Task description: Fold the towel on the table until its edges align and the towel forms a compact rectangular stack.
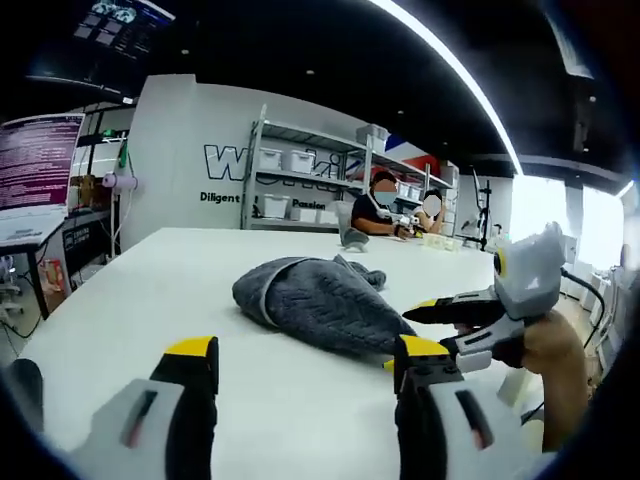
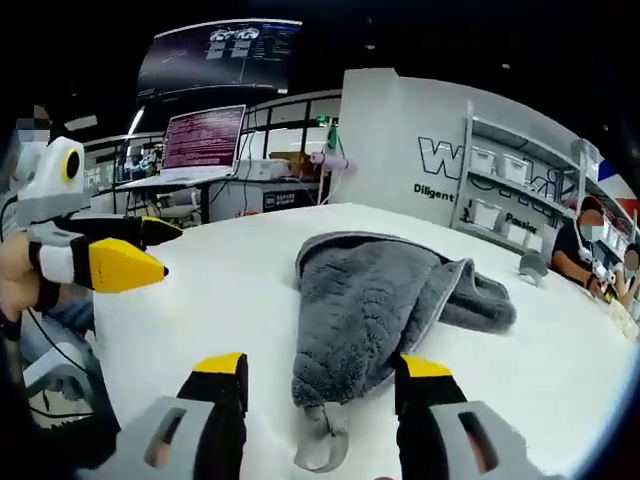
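Left gripper view: grey towel [image 1: 320, 300] is seen crumpled in a heap on the white table [image 1: 150, 290], unfolded. Left hand-held gripper [image 1: 305, 365] is held above the table just short of the towel, jaws spread wide, nothing between them. Right hand-held gripper [image 1: 430, 330] is seen beside the towel's near end, jaws parted, empty.

Right gripper view: right hand-held gripper [image 2: 320, 380] is poised over the towel [image 2: 380, 300] edge, where a hanging loop [image 2: 322, 440] is noted. Left hand-held gripper [image 2: 150, 255] is held well apart from the towel. Two seated people [image 1: 400, 212] are noted beyond the towel, before shelving [image 1: 300, 180].
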{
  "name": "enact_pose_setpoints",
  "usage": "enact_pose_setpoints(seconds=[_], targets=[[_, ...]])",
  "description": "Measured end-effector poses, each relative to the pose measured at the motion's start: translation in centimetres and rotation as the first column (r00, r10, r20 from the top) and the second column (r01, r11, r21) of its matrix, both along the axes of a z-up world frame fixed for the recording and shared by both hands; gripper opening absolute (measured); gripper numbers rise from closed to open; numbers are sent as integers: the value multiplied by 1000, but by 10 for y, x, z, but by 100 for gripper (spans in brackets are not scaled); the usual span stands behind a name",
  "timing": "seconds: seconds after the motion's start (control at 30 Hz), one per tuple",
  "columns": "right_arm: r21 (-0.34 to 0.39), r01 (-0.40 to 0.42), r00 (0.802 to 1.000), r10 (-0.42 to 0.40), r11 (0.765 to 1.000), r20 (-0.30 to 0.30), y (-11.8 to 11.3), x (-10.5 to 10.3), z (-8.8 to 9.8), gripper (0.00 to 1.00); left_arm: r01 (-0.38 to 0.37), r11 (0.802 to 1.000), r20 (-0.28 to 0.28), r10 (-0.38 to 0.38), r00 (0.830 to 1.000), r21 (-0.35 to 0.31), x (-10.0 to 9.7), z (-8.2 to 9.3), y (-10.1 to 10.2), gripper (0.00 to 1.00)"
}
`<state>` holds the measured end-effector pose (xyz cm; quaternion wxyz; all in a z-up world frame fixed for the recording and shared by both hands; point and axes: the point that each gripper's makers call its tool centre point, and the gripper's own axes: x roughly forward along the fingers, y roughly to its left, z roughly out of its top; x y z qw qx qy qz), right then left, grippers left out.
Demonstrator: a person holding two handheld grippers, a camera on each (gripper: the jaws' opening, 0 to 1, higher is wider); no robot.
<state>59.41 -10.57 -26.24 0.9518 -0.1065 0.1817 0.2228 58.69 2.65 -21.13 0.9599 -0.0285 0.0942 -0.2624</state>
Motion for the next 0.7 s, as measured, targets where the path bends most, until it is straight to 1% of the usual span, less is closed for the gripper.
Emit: enact_pose_setpoints(seconds=[0.07, 0.17, 0.27, 0.37, 0.5, 0.6, 0.63, 0.7], targets=[[5, -2, 1000, 2, 1000, 10, 4, 3, 1, 51, -11, 1000, 0, 11, 1000, -1, -1, 0, 6, 75], [-6, -20, 1000, 20, 1000, 10, 9, 6, -1, 42, -32, 999, -3, 32, 999, -5, -1, -1, 14, 75], [-62, -21, 999, 23, 998, 25, 8, 12, -2, 31, -51, 999, -5, 51, 999, -7, -2, -2, 22, 75], [-76, -25, 999, 27, 997, 27, 9, 17, -2, 25, -68, 998, -9, 68, 998, -7, -3, -4, 29, 74], [-45, -43, 998, 45, 998, 39, 14, 17, 0, 18, -87, 996, -14, 87, 996, -11, -2, -5, 34, 74], [-32, -58, 997, 60, 998, 58, 20, 16, 4, 15, -87, 996, -17, 87, 996, -9, -2, -6, 34, 74], [-19, -69, 995, 70, 997, 65, 22, 15, 6, 14, -86, 996, -19, 85, 996, -8, -2, -7, 33, 74], [44, -98, 993, 95, 994, 74, 30, 12, 12, 13, -82, 997, -20, 82, 996, -7, -1, -7, 32, 74]])
